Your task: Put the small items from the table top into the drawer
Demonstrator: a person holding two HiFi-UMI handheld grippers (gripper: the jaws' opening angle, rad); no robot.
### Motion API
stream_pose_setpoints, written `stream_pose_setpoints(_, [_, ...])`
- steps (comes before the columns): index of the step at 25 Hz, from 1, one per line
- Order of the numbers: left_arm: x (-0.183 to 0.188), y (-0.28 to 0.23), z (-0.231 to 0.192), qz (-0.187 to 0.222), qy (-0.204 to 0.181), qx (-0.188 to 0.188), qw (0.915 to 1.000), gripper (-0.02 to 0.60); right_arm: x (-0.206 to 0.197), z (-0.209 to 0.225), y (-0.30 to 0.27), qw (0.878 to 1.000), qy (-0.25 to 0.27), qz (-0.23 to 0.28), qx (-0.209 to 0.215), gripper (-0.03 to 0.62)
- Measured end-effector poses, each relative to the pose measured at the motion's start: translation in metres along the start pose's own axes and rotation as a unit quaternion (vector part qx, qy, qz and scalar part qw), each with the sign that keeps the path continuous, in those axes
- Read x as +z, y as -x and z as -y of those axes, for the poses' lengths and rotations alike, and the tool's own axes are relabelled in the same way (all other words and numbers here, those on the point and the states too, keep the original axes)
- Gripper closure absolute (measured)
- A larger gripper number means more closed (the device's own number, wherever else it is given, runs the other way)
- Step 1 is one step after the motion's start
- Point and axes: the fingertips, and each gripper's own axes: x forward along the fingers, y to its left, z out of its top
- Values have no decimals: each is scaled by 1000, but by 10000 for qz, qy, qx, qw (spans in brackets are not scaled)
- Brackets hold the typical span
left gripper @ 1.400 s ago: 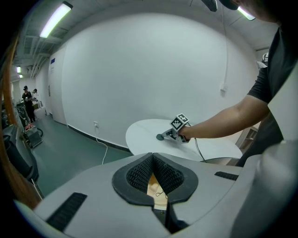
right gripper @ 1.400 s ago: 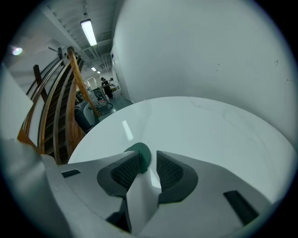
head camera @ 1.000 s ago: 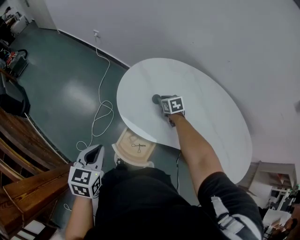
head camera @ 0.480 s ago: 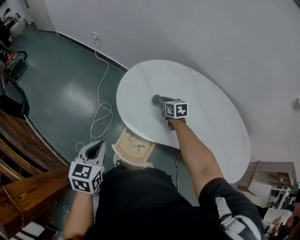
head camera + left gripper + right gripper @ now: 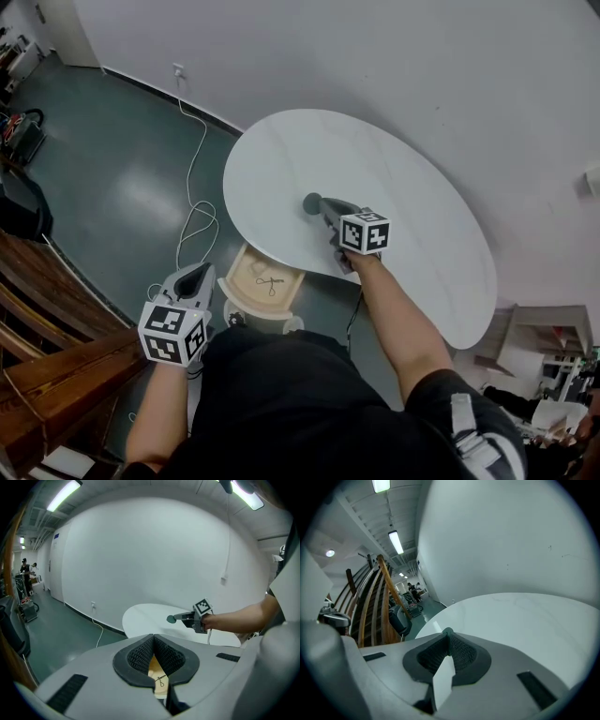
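A small dark green round item [image 5: 311,202] sits pinched at the tips of my right gripper [image 5: 319,205], over the near left part of the white oval table [image 5: 412,225]. In the left gripper view the item [image 5: 171,618] hangs a little above the tabletop. In the right gripper view only its green edge [image 5: 447,631] peeks past the closed jaws. My left gripper [image 5: 198,276] is shut and empty, low at the left beside the open wooden drawer [image 5: 246,292]. A pair of scissors [image 5: 271,283] lies in that drawer.
A white cable [image 5: 192,220] runs across the dark green floor from a wall socket [image 5: 177,69]. Wooden railings [image 5: 47,319] stand at the left. The drawer juts out under the table's near edge, just in front of the person's black-clad body.
The right gripper's marker cube has shifted to the right and toward the person, with the green item still at its tips. The left gripper has risen slightly.
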Motion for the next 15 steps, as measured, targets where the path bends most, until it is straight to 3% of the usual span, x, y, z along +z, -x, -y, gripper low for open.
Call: stream_pose_setpoints(15, [-15, -28, 40, -329, -275, -524, 9977, 566, -81, -63, 57, 9988, 41, -318, 383, 572])
